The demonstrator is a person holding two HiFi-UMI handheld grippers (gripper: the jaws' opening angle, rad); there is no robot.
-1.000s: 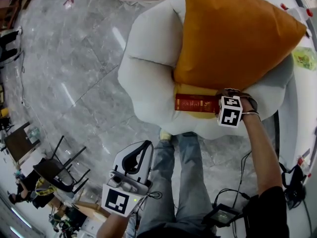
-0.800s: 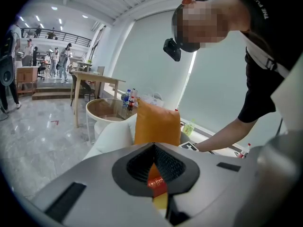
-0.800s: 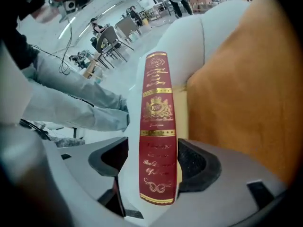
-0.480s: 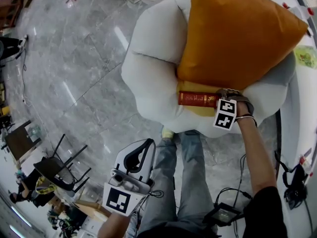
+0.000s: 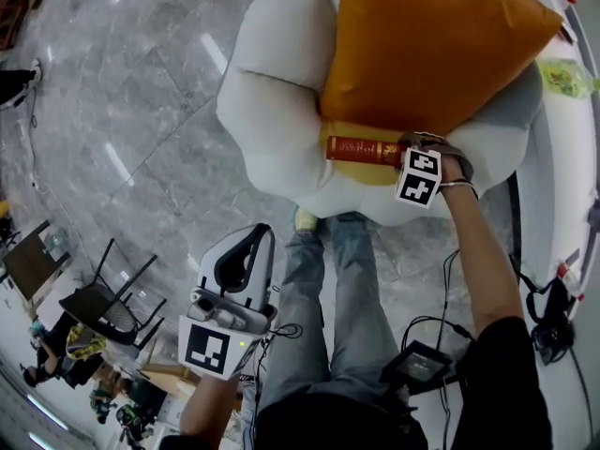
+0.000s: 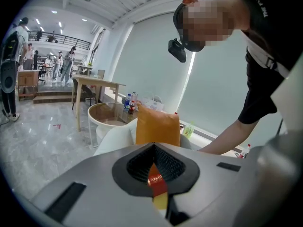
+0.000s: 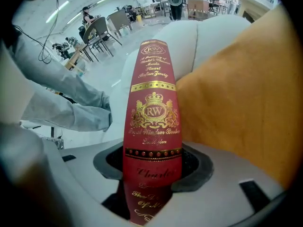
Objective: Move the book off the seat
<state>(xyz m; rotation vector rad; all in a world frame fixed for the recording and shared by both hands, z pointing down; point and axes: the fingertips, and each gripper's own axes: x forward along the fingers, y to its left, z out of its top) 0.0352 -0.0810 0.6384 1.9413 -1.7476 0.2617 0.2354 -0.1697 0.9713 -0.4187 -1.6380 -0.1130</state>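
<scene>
A shiny grey floor (image 5: 141,111) lies all round a puffy white seat (image 5: 272,92). A big orange cushion (image 5: 422,45) sits on the seat. The red book (image 5: 361,150) lies on the seat just in front of the cushion, so it is not off yet. The right claw (image 5: 409,162) has just been closing and now pinches the end of the book. The left claw (image 5: 262,242) is pressed together, holds nothing, and hangs far from the cushion. I think lifting the book and carrying it away are left to do.
</scene>
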